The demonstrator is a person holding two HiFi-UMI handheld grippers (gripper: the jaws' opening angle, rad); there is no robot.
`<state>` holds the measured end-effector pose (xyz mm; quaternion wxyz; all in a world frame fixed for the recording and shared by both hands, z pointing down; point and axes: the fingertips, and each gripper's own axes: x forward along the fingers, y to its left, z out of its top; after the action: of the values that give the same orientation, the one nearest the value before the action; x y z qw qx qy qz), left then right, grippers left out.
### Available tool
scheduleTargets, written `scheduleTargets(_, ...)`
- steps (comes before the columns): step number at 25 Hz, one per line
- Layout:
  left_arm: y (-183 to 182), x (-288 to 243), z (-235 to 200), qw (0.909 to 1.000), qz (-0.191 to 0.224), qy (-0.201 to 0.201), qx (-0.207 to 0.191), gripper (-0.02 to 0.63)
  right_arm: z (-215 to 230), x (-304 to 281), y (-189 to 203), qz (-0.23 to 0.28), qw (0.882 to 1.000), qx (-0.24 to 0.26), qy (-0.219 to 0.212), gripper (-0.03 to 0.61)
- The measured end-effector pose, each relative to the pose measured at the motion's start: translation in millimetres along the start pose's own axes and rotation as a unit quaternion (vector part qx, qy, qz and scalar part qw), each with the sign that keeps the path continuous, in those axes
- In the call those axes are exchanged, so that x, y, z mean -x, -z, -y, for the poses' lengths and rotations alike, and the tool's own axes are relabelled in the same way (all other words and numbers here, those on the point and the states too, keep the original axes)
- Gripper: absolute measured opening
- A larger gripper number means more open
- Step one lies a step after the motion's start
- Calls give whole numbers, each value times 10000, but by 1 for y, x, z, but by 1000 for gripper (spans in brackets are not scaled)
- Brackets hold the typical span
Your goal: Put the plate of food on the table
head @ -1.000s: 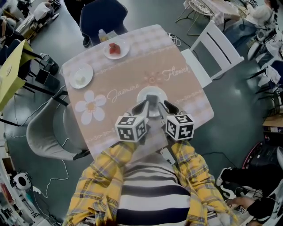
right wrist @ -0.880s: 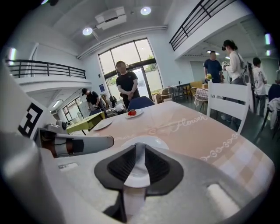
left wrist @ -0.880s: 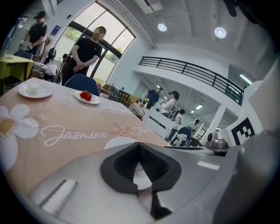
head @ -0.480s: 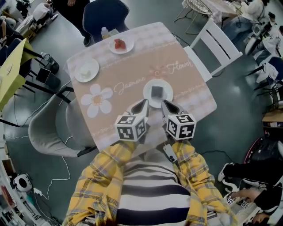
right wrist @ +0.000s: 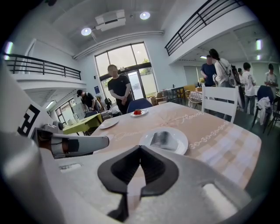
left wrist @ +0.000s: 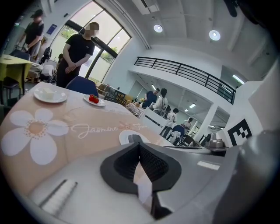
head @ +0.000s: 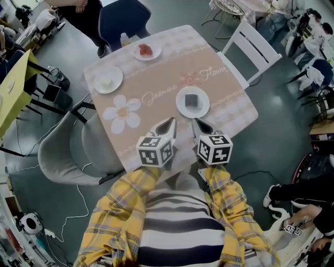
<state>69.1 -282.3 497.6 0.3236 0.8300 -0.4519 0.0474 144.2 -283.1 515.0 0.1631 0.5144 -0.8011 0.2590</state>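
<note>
The white plate (head: 192,101) carrying a dark grey slice of food rests on the peach flowered tablecloth (head: 156,78), right of centre. Both grippers hover over the table's near edge, a short way back from the plate. My left gripper (head: 168,125) is shut with nothing between its pads. My right gripper (head: 198,125) is also shut and holds nothing. In the left gripper view the plate (left wrist: 131,137) peeks out just beyond the shut gripper (left wrist: 140,145). In the right gripper view the plate (right wrist: 164,140) lies ahead of the shut gripper (right wrist: 140,148), apart from it.
A plate with white food (head: 108,80) and a plate with red food (head: 146,50) sit at the table's far side, beside a small bottle (head: 123,39). A white chair (head: 250,47), a grey chair (head: 62,154) and a blue chair (head: 122,15) ring the table. People stand beyond.
A second ago both grippers were at the plate's near rim. They have since drawn back toward me, and the plate stays lying on the table, free of them.
</note>
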Motion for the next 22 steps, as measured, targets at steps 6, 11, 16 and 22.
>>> scheduleTargets(6, 9, 21, -4, 9995, -137, 230, -140, -8, -23, 8, 12, 115, 9997, -124, 152, -3)
scheduleTargets(11, 19, 35, -1, 9980, -300, 491, -265, -8, -39, 18, 25, 186, 9989, -273, 346, -3)
scheduleTargets(16, 30, 43, 7, 9964, -410, 654, -363, -8, -46, 30, 36, 273, 9978, -414, 446, -3)
scheduleTargets(22, 45, 50, 23, 9953, -498, 707, -436, -8, -44, 46, 43, 357, 9970, -470, 493, -3)
